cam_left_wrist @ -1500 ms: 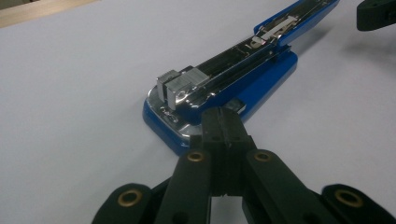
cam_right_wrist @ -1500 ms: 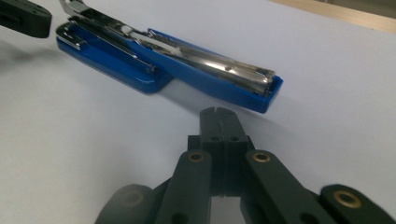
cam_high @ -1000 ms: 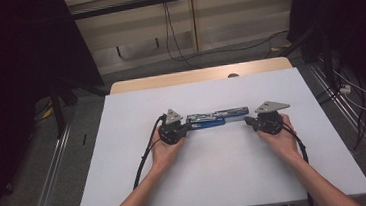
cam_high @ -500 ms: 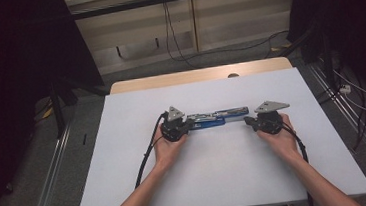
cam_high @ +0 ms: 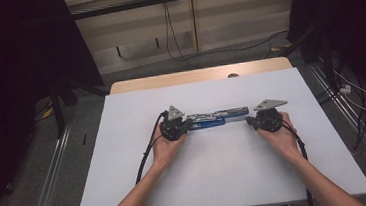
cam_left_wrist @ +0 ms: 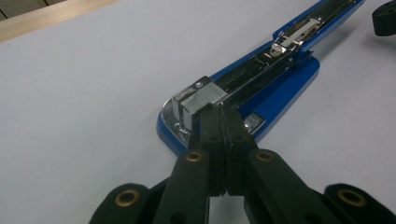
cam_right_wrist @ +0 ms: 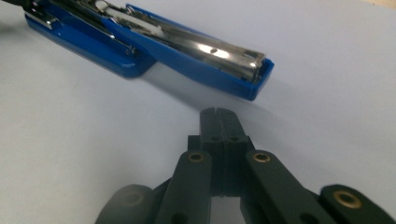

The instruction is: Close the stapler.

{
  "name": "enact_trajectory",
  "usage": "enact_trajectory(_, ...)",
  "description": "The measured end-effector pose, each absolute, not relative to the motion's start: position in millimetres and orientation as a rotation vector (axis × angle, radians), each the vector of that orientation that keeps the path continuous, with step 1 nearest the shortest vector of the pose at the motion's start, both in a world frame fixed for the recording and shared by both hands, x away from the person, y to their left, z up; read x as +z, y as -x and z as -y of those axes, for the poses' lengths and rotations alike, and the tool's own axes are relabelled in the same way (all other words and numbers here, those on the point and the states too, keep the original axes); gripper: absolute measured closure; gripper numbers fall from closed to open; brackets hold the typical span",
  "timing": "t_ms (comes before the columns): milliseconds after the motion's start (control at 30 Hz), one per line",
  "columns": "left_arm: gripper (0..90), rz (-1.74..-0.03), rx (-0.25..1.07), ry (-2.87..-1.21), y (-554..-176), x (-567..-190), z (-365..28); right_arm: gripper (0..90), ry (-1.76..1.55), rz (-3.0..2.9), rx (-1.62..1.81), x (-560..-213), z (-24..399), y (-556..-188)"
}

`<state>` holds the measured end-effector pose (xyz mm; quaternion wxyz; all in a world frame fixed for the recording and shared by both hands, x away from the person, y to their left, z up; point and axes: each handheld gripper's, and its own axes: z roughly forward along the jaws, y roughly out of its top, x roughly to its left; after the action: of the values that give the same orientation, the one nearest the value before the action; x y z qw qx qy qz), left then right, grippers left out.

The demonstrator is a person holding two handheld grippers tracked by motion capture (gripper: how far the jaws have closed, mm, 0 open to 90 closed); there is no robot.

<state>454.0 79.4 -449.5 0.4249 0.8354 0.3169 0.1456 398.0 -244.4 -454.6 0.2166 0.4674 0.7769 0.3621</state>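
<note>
covering a wooden table (cam_high: pixel 134 84), white sheet (cam_high: pixel 127 178) bears blue stapler (cam_high: pixel 212 119).

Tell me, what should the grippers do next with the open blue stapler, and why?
Probably the left gripper should nudge the staple block into the metal channel. The stapler lies opened flat, and the shut jaws already sit against the staples at its end.

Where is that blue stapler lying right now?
In the high view, the opened blue stapler lies mid-table on the white sheet, between the left gripper and the right gripper.
</note>
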Motion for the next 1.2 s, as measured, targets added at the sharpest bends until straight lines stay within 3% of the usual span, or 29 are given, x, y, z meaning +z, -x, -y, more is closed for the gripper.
enact_trajectory(1200,90.0,-0.784,0.352,-2.074,-456,-451,-81,90.0,-1.344,-2.148,0.984,-460,238,-418)
